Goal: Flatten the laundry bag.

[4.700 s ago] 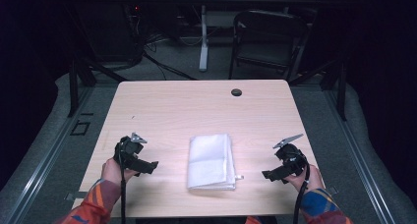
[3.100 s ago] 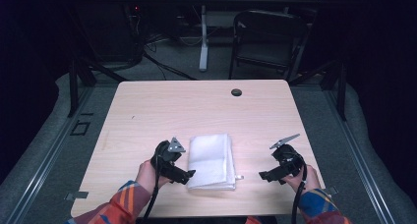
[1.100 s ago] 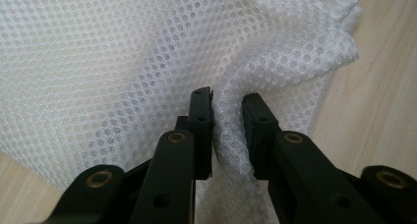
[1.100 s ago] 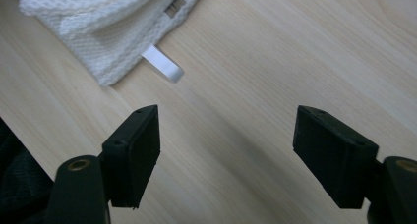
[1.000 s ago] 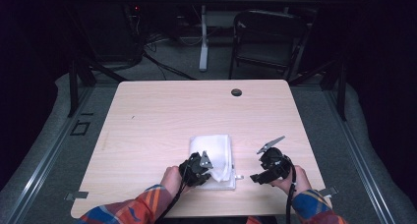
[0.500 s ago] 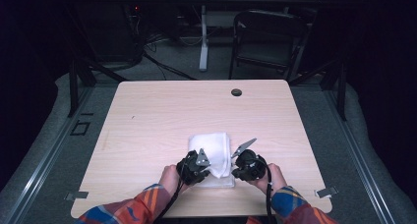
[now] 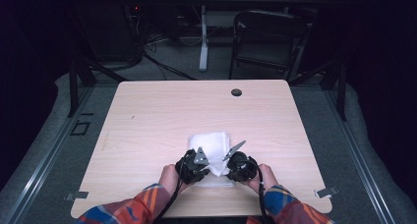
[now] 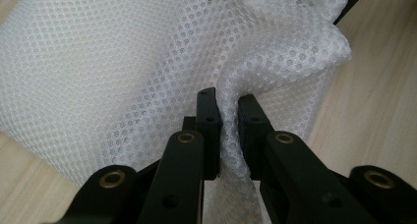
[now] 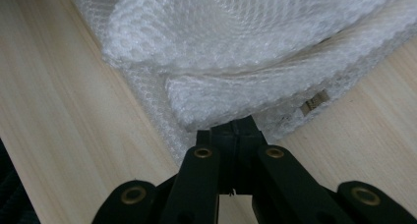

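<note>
A white mesh cloth (image 7: 211, 141) lies folded on the wooden table (image 7: 147, 116), near the front edge. Both hands meet at its near end. My left gripper (image 7: 208, 168) is shut on a raised fold of the cloth (image 8: 123, 52), and the mesh bunches up between its pads (image 8: 227, 106). My right gripper (image 7: 225, 168) sits at the cloth's near right corner. Its jaws are pressed together (image 9: 236, 126) at the folded edge of the cloth (image 9: 236, 47), with a thin mesh layer running in under the tips. A small label (image 9: 313, 105) sticks out of the edge beside them.
A dark round grommet (image 7: 236, 92) sits near the table's far edge. Behind the table stand a folding chair (image 7: 268, 37) and a stand with cables on the floor. Bare wood surrounds the cloth on the left, right and far sides.
The right gripper has moved left from the table's right side onto the cloth's near corner and closed there. The left gripper has stayed on its fold of cloth.
</note>
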Demonstrator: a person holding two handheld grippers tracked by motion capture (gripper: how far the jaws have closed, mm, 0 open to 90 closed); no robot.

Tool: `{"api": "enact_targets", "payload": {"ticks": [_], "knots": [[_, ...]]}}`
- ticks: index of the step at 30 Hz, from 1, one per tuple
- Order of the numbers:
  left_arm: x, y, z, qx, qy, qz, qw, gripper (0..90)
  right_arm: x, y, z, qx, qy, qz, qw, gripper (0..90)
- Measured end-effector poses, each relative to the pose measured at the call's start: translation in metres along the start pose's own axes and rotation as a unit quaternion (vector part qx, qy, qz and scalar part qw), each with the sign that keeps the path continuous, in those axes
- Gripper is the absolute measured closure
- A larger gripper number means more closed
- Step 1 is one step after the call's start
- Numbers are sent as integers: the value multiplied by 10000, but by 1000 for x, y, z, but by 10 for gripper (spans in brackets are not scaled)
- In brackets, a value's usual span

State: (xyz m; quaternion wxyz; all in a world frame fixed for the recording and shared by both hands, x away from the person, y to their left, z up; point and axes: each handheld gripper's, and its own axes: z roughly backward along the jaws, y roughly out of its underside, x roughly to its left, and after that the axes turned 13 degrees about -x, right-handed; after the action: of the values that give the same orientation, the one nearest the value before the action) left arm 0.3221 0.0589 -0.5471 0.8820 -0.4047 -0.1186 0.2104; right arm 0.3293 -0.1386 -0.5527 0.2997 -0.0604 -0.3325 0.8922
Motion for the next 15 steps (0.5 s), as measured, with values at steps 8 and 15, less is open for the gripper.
{"api": "enact_targets", "payload": {"ticks": [8, 15], "knots": [[1, -1, 3, -10, -39, -4, 10000, 828, 1, 1, -4, 7, -46, -9, 10000, 900], [4, -2, 6, -24, -71, 15, 10000, 829, 1, 0, -3, 81, -60, 122, 9999, 900]]}}
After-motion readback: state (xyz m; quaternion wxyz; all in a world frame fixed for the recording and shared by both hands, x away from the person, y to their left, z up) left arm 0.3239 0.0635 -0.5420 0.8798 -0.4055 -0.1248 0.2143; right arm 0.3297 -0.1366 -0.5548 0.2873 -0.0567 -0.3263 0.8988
